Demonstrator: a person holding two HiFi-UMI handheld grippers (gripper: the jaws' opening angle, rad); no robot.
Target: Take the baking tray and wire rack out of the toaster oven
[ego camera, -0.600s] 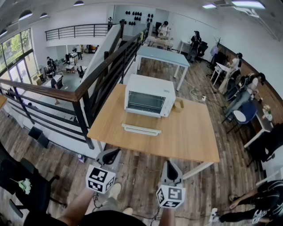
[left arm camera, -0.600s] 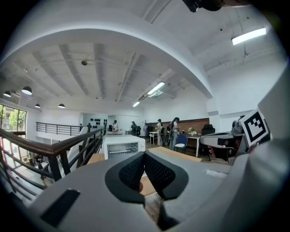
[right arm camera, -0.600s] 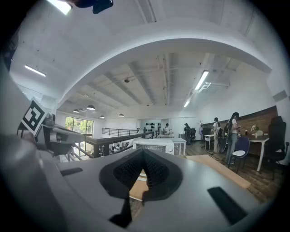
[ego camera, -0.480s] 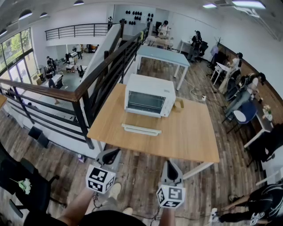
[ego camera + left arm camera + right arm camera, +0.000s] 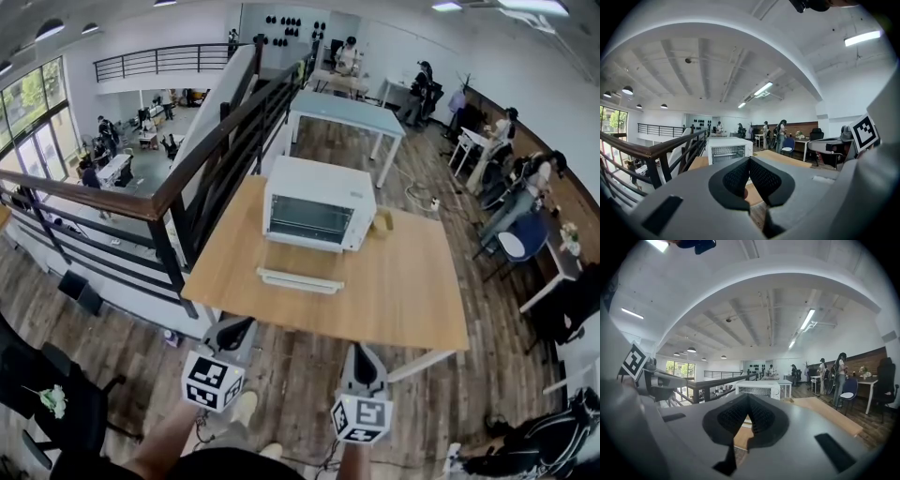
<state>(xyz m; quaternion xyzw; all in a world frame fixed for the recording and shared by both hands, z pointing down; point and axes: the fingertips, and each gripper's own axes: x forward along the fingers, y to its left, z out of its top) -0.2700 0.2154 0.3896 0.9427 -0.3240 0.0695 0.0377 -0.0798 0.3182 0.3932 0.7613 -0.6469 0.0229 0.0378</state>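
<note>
A white toaster oven stands at the far left of a wooden table. Its door hangs open flat toward me. Behind the oven's opening I make out a wire rack; the baking tray cannot be told apart. Both grippers hover over the floor, short of the table's near edge. The left gripper is shut and empty, and so is the right gripper. The oven shows far ahead past the shut jaws in the left gripper view and in the right gripper view.
A small tan box sits right of the oven. A dark railing runs along the table's left side. Another table stands behind. Several people sit at desks on the right. The floor is wood plank.
The head view has shifted a little. Both grippers stay where they were, shut.
</note>
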